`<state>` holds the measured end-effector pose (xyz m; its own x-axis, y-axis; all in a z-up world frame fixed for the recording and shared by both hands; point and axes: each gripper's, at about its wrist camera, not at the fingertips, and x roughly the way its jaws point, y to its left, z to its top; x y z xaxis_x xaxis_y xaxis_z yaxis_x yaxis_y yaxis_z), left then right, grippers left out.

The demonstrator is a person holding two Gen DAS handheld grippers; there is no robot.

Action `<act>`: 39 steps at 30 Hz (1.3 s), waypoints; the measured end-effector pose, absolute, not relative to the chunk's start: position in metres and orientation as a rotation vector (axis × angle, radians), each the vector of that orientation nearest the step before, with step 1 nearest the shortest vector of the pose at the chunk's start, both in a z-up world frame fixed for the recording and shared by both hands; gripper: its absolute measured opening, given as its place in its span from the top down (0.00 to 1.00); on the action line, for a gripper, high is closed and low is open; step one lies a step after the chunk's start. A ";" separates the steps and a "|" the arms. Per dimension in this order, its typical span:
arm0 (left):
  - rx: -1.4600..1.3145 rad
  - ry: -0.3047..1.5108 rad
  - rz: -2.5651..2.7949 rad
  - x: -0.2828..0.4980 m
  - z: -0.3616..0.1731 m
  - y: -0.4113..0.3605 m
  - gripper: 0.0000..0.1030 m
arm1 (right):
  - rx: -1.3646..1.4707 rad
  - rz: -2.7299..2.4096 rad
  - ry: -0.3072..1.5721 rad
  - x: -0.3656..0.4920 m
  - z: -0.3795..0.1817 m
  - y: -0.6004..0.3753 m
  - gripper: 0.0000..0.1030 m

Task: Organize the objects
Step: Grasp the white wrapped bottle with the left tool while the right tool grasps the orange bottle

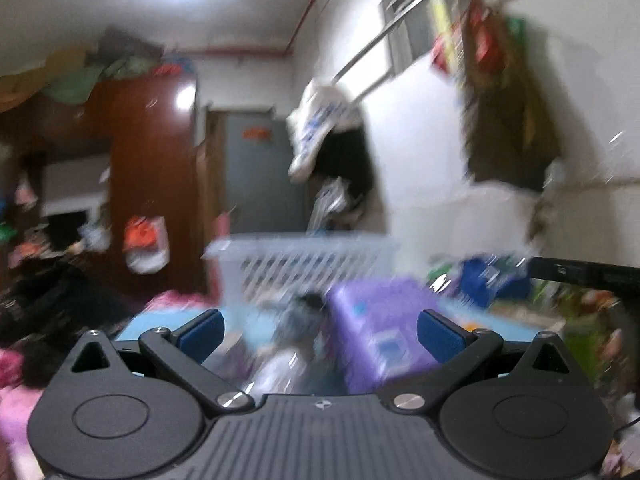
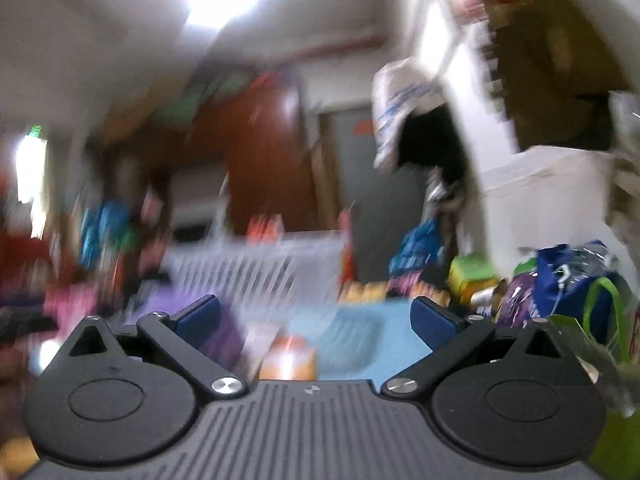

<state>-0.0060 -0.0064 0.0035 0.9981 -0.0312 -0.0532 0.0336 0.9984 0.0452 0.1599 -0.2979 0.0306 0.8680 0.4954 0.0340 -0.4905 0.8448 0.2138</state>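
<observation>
Counting first: two grippers, one white slatted basket, one purple package, and both views are smeared with blur. The left gripper (image 1: 320, 330) is spread wide, blue pads (image 1: 202, 334) far apart, nothing between them. The right gripper (image 2: 314, 322) is just as wide, released and empty-handed.

The white slatted basket (image 1: 304, 268) stands straight ahead of the left gripper on the light blue surface (image 1: 256, 330), with the purple package (image 1: 380, 328) in front of it, low between the fingers but apart from them. A greyish, blurred item (image 1: 296, 340) sits beside that package on its left; what it is I cannot tell. From the right wrist, the basket (image 2: 256, 268) is ahead and left, and one orange item (image 2: 290, 356) lies low, close to the gripper body.

Clutter crowds the right: a blue bag (image 2: 560, 276) with a green handle, and coloured packets heaped beside it. A brown wardrobe (image 1: 148, 168) and a grey door (image 1: 260, 168) stand behind.
</observation>
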 end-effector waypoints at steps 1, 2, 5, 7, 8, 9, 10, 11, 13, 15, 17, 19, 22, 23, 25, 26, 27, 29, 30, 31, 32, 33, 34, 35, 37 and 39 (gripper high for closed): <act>0.037 0.073 -0.057 -0.001 0.004 -0.002 0.00 | 0.203 0.515 0.058 0.165 0.031 -0.298 0.00; 0.026 0.102 -0.058 0.004 0.005 0.002 0.00 | 0.174 0.516 0.089 0.170 0.032 -0.296 0.00; 0.045 0.103 0.022 0.009 0.003 0.010 0.00 | 0.116 0.547 0.120 0.179 0.031 -0.292 0.00; 0.055 0.071 0.079 0.007 0.004 0.017 0.00 | 0.137 0.571 0.123 0.182 0.028 -0.291 0.00; 0.051 0.064 0.088 0.006 0.004 0.020 0.00 | 0.131 0.577 0.128 0.185 0.027 -0.287 0.00; 0.042 0.063 0.089 0.006 0.004 0.024 0.00 | 0.100 0.589 0.139 0.187 0.025 -0.281 0.00; 0.032 0.069 0.082 0.005 0.002 0.030 0.00 | 0.069 0.606 0.157 0.190 0.022 -0.274 0.00; 0.029 0.079 0.073 0.007 0.001 0.034 0.00 | 0.054 0.622 0.180 0.194 0.018 -0.269 0.00; 0.027 0.103 0.071 0.012 -0.005 0.038 0.00 | 0.071 0.640 0.211 0.200 0.011 -0.265 0.00; 0.010 0.120 0.063 0.019 -0.012 0.040 0.00 | 0.076 0.665 0.217 0.202 0.003 -0.261 0.00; -0.013 0.134 0.041 0.025 -0.017 0.045 0.02 | 0.062 0.652 0.228 0.206 -0.002 -0.257 0.00; -0.027 0.163 0.007 0.030 -0.023 0.047 0.09 | 0.064 0.678 0.228 0.205 -0.003 -0.260 0.01; -0.011 0.191 -0.001 0.038 -0.030 0.045 0.15 | 0.059 0.681 0.223 0.202 -0.007 -0.257 0.11; -0.003 0.198 0.000 0.039 -0.033 0.044 0.16 | 0.059 0.667 0.208 0.199 -0.007 -0.257 0.16; 0.013 0.213 -0.014 0.040 -0.040 0.043 0.20 | 0.038 0.675 0.205 0.198 -0.007 -0.254 0.17; 0.017 0.218 -0.025 0.042 -0.043 0.041 0.20 | 0.026 0.680 0.211 0.198 -0.008 -0.253 0.17; 0.022 0.219 -0.032 0.042 -0.045 0.040 0.20 | 0.019 0.680 0.212 0.198 -0.009 -0.251 0.18; 0.032 0.220 -0.043 0.045 -0.048 0.037 0.23 | 0.002 0.678 0.207 0.200 -0.010 -0.248 0.23; 0.036 0.225 -0.047 0.048 -0.049 0.036 0.26 | -0.005 0.671 0.202 0.200 -0.010 -0.247 0.25; 0.039 0.232 -0.051 0.050 -0.051 0.035 0.31 | -0.009 0.664 0.194 0.201 -0.010 -0.246 0.30; 0.040 0.237 -0.054 0.051 -0.052 0.034 0.33 | -0.011 0.662 0.191 0.201 -0.011 -0.245 0.35; 0.040 0.243 -0.057 0.053 -0.053 0.034 0.40 | -0.016 0.663 0.190 0.203 -0.012 -0.244 0.37; 0.037 0.249 -0.058 0.054 -0.054 0.035 0.45 | -0.023 0.665 0.191 0.203 -0.012 -0.243 0.42; 0.032 0.253 -0.060 0.055 -0.054 0.036 0.45 | -0.026 0.666 0.193 0.204 -0.012 -0.243 0.46; 0.025 0.248 -0.064 0.055 -0.054 0.038 0.47 | -0.034 0.668 0.191 0.205 -0.013 -0.243 0.48; 0.026 0.245 -0.065 0.054 -0.053 0.039 0.48 | -0.050 0.667 0.183 0.203 -0.014 -0.243 0.48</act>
<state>0.0541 0.0388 -0.0530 0.9681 -0.0609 -0.2430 0.0672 0.9976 0.0178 0.2031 -0.2427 -0.0137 0.7703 0.6105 -0.1844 -0.6192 0.7851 0.0127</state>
